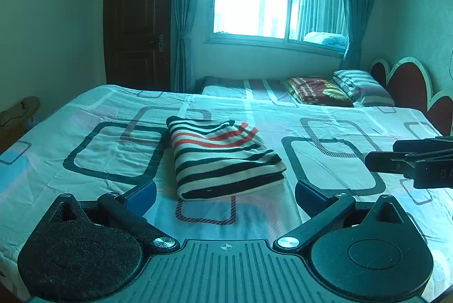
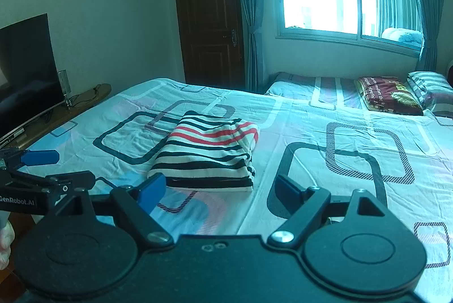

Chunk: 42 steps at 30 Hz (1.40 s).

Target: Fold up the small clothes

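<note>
A folded garment with black, white and red stripes lies flat on the patterned bedsheet, a neat rectangle several layers thick. My left gripper hovers just in front of its near edge, jaws wide apart and holding nothing. In the right wrist view the same garment sits ahead and slightly left of my right gripper, which is open and apart from the cloth. The right gripper's fingers enter the left wrist view from the right edge. The left gripper shows at the far left of the right view.
A second bed with a red printed blanket and a striped pillow lies behind, under the window. A dark television stands on a low wooden bench left of the bed. A dark door is at the back.
</note>
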Motion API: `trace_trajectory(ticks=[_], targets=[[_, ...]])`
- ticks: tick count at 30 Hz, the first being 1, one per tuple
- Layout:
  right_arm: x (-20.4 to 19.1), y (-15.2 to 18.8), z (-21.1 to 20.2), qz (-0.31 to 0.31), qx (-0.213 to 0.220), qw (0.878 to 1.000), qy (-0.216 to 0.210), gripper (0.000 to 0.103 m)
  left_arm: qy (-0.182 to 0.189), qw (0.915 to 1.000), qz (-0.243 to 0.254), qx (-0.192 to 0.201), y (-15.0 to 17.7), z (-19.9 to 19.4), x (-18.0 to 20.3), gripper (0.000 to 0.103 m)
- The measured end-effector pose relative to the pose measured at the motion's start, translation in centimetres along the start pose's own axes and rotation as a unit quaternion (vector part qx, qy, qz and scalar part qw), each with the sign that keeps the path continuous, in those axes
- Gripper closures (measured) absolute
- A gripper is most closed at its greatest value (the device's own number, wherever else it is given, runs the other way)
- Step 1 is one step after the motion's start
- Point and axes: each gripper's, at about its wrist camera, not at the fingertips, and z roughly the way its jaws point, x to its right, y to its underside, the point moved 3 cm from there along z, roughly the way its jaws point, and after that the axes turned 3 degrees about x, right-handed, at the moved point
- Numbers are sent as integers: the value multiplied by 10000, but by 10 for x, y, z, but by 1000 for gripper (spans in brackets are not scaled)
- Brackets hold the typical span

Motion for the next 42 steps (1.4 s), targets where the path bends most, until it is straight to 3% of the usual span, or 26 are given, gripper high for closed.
trace_trajectory(ticks=[33, 42], targets=[[8, -1, -1, -91, 5, 9999, -48, 18, 77, 9999, 97, 9, -4, 3, 1, 0], [7, -1, -3, -259, 60, 9996, -22, 17, -61, 9999, 109, -3, -3, 8, 3, 0]])
